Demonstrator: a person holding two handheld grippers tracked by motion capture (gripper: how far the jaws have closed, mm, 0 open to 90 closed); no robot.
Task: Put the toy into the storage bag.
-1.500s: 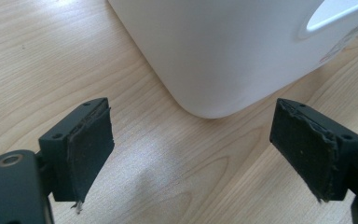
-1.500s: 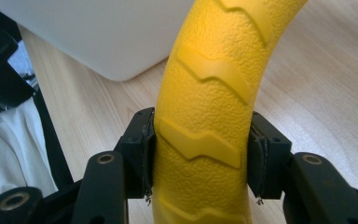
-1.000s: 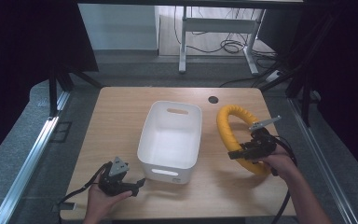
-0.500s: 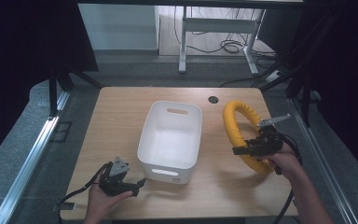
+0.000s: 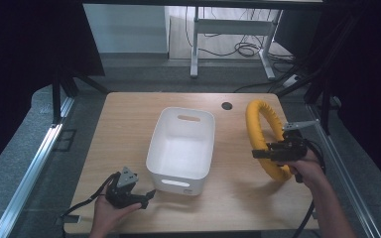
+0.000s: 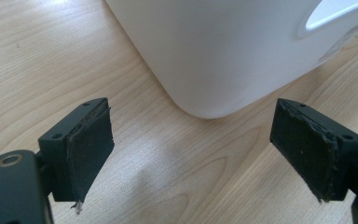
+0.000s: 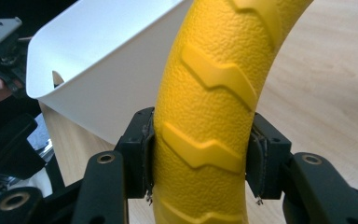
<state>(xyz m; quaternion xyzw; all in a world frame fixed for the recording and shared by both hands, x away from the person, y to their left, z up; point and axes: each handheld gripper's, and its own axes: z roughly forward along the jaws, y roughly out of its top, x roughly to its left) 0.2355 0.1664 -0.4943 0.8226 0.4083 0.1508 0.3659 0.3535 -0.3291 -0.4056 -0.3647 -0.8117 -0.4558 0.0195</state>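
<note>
A yellow ring (image 5: 258, 130) with a raised tread pattern (image 7: 209, 88) stands tilted up off the table at the right. My right gripper (image 5: 261, 153) (image 7: 200, 158) is shut on its near side, both pads pressed against the rubber. A white plastic bin (image 5: 182, 144) sits empty in the middle of the table. My left gripper (image 5: 148, 196) (image 6: 198, 154) rests on the wood at the bin's near left corner (image 6: 214, 60), open, with bare table between its pads.
The wooden table (image 5: 129, 124) has a small dark round hole (image 5: 226, 105) at the back right. A metal desk frame and cables (image 5: 228, 39) stand on the floor behind the table. Bare wood lies left of the bin.
My right gripper has lifted and tipped the yellow ring more upright, carrying it slightly right and away from the bin. The left gripper has stayed in place.
</note>
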